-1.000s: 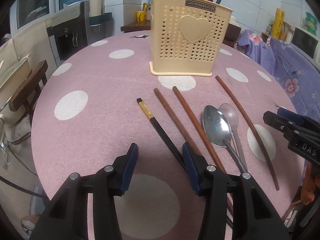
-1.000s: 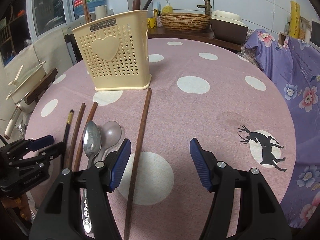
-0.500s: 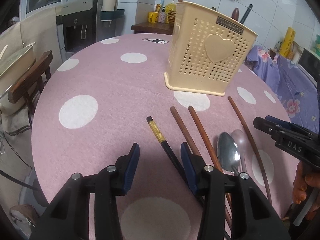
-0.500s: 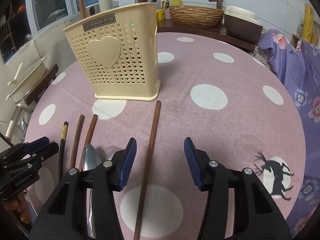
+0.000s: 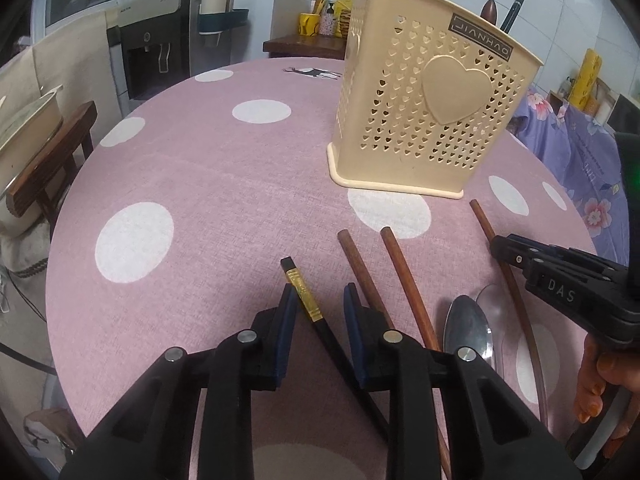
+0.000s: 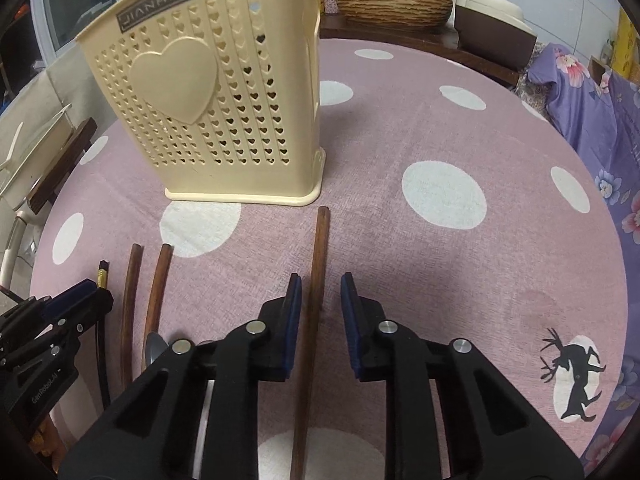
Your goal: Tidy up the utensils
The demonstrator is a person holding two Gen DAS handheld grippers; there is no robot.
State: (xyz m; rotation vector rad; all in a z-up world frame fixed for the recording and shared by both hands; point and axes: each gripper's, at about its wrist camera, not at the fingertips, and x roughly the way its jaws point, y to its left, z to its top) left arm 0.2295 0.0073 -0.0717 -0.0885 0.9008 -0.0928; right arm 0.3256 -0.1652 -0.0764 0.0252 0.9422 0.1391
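A cream perforated utensil holder [image 5: 432, 112] [image 6: 224, 100] stands on the pink dotted table, with a few handles poking out of its top. Before it lie a black chopstick with a gold band [image 5: 304, 292], two brown chopsticks [image 5: 356, 264] [image 5: 404, 276], a metal spoon [image 5: 466, 332], a clear spoon [image 5: 494, 304] and a longer brown chopstick [image 6: 320, 248]. My left gripper [image 5: 318, 308] straddles the black chopstick with its jaws closing; the pads are not pressing on it. My right gripper [image 6: 320, 300] straddles the long brown chopstick, also closing, with a gap at the right pad.
The round table drops off close behind both grippers. A wooden chair [image 5: 48, 160] and a water dispenser [image 5: 156, 52] stand to the left, purple floral fabric [image 5: 580, 168] to the right. A woven basket [image 6: 392, 4] sits on a counter behind. A hand [image 5: 600, 380] holds the right gripper.
Both grippers have moved forward toward the holder and narrowed their jaws. The left now has the black chopstick between its pads, the right the long brown chopstick.
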